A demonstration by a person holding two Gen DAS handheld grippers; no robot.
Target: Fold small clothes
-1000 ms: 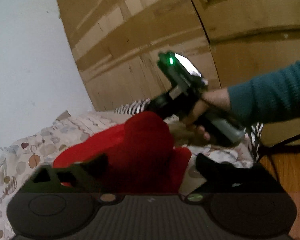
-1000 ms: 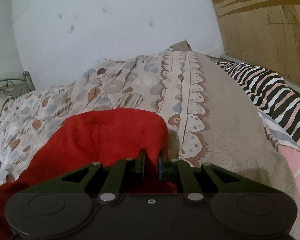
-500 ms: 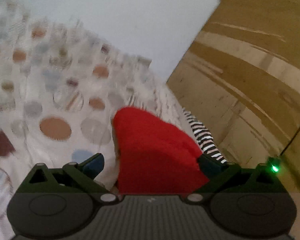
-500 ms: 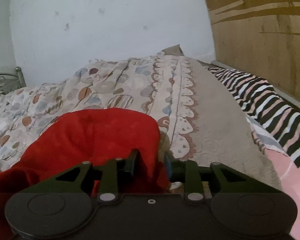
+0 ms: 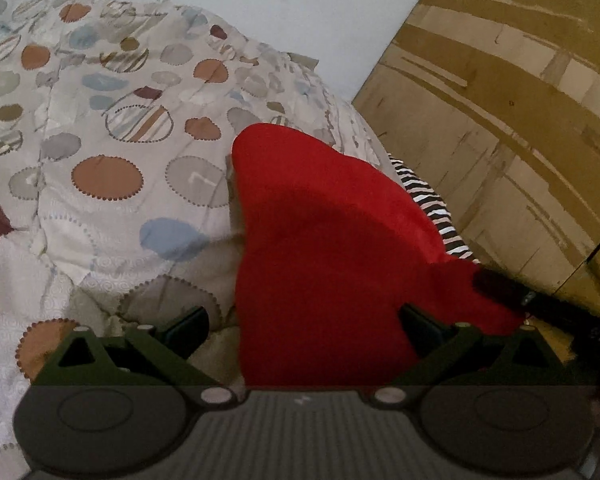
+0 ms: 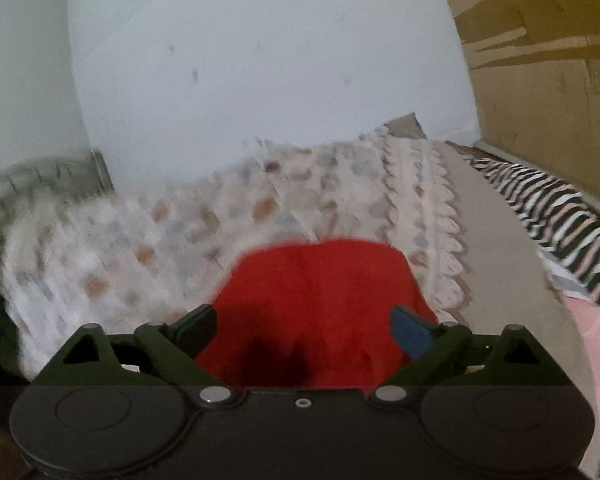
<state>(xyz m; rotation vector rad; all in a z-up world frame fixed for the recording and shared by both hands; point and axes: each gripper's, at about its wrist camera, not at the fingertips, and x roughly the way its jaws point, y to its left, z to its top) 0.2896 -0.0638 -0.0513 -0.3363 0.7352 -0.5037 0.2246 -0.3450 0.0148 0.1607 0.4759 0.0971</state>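
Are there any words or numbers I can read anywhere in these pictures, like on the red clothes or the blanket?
None: no readable words or numbers in either view.
Red garment: plain, no label or print showing.
Patterned bedspread: only dots and circles, no letters.
Striped cloth: only stripes.
Left gripper body: one tiny pale mark in the middle, too small to read.
Right gripper: no writing visible.

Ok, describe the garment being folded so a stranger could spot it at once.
Start at the bed, covered by a pale quilt printed with brown and blue discs. On it, near the zebra-striped fabric along the wooden wall, lies the red garment: the only plain, solid-red thing there.
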